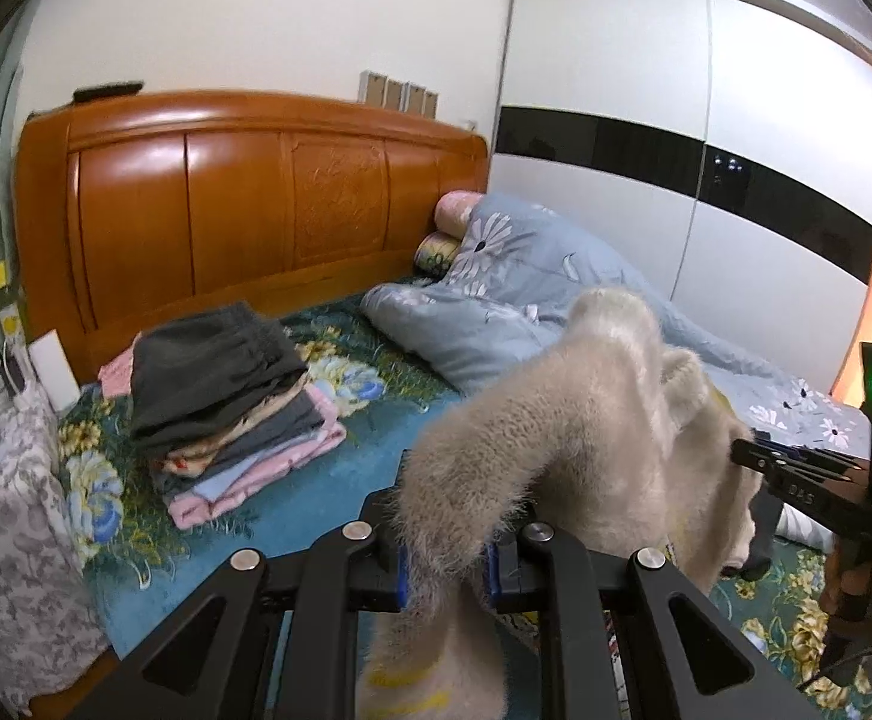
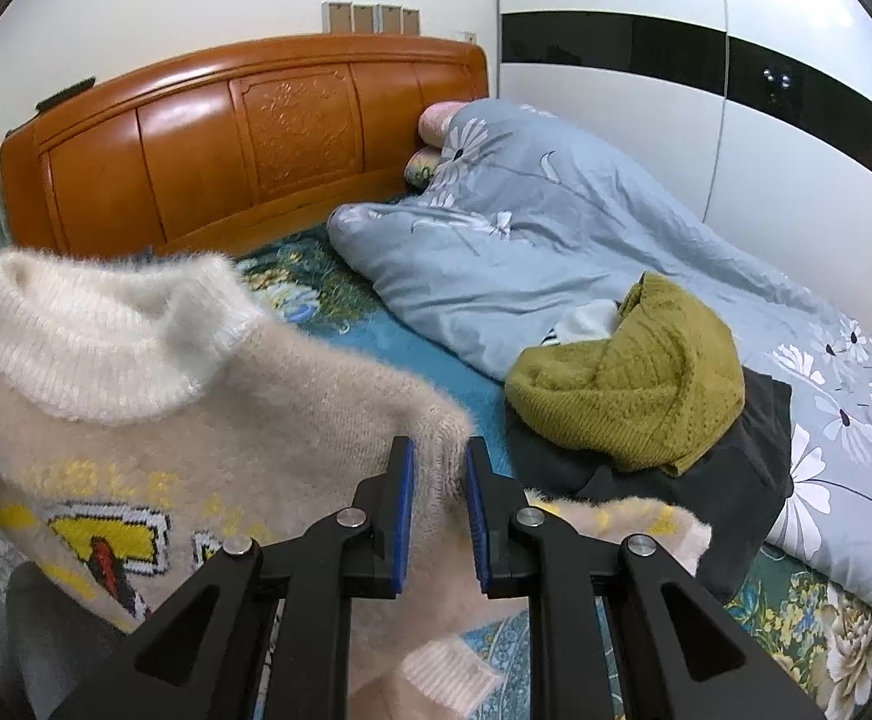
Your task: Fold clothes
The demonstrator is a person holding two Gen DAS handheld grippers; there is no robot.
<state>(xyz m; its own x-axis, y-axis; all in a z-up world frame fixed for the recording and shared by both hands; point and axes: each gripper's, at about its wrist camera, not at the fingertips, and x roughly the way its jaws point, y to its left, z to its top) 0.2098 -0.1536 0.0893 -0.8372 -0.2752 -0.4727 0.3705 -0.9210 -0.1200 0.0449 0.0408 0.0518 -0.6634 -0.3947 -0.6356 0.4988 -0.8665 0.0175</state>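
Above the blue floral bedspread (image 1: 328,498), left of centre, a stack of folded clothes (image 1: 226,396) lies near the orange wooden headboard (image 1: 226,192). The left gripper (image 1: 443,564) pinches the fluffy beige knitted sweater (image 2: 196,420), held aloft; the right gripper (image 2: 441,504) clamps its shoulder. Rightward lies an olive-green knitted garment (image 2: 634,384)

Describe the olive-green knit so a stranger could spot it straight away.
Start at the blue-grey flowered duvet heaped along the wardrobe side of the bed. At its near edge lies the olive-green knit, crumpled on a black garment. It is the only green, chunky-ribbed piece there.
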